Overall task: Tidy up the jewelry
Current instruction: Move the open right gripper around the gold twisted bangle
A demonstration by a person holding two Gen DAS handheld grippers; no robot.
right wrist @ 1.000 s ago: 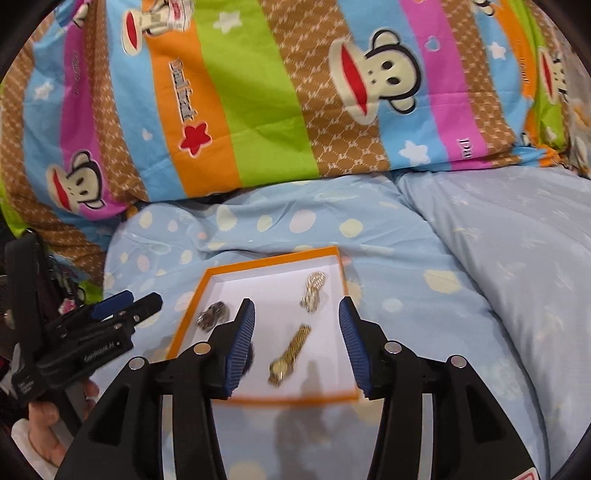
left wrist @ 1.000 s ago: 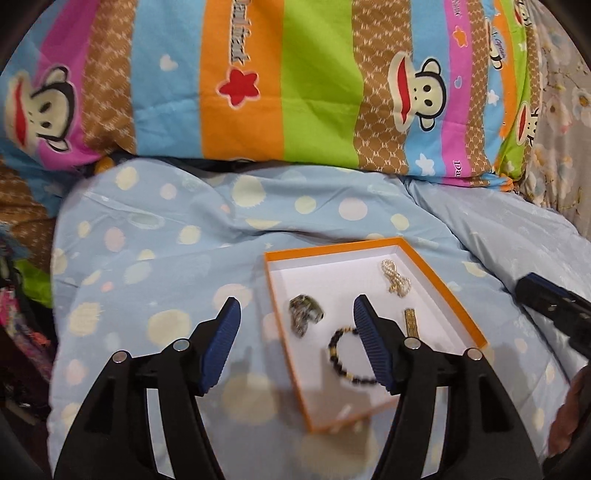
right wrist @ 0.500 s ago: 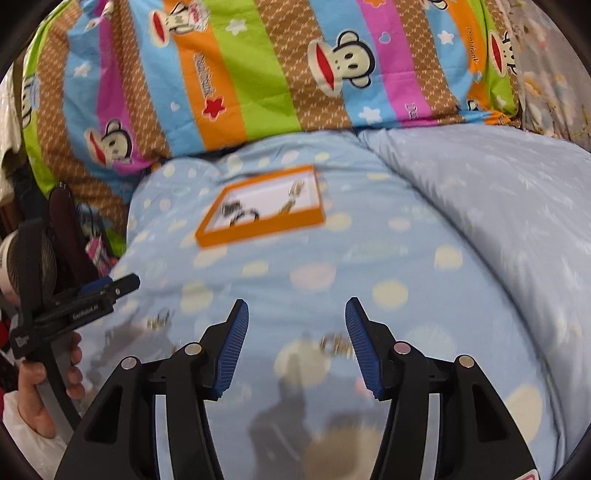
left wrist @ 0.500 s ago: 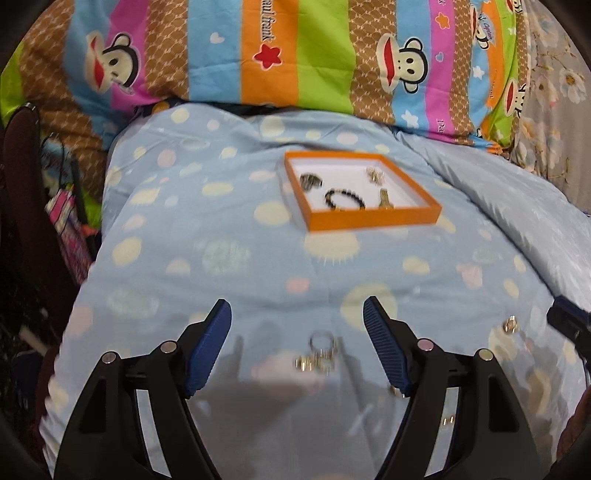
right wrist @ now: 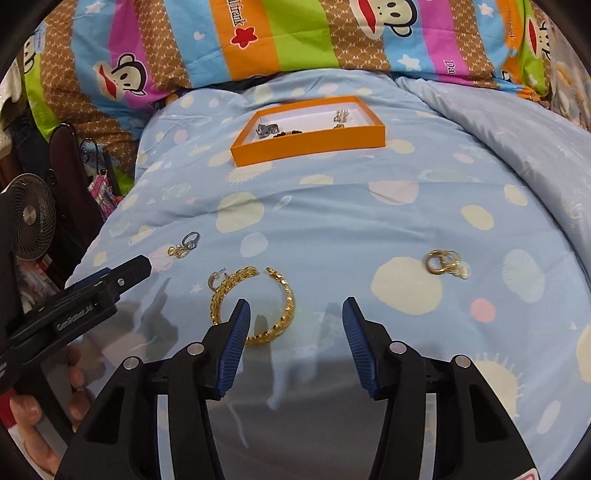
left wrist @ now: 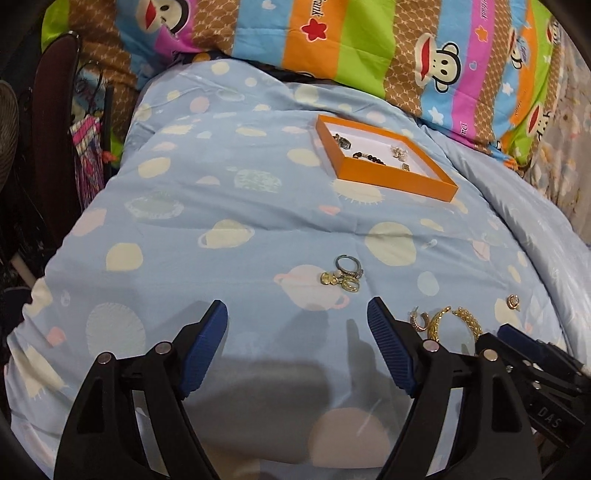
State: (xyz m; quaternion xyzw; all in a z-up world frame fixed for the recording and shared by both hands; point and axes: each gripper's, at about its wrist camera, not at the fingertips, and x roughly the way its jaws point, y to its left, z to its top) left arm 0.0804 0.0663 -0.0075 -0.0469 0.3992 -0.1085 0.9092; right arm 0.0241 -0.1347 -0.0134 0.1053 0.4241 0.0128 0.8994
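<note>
Both grippers, left [left wrist: 297, 325] and right [right wrist: 296, 317], hold fingers released; the striped blanket [right wrist: 314, 33] reads "frank".

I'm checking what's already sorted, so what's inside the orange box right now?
The orange box holds a dark metal piece, a dark bead bracelet and small gold pieces. Its near wall hides part of the floor, so anything lying right behind it cannot be seen.

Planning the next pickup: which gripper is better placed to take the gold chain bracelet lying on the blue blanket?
Right gripper: open, and the gold chain bracelet lies just ahead of its fingers.
</note>
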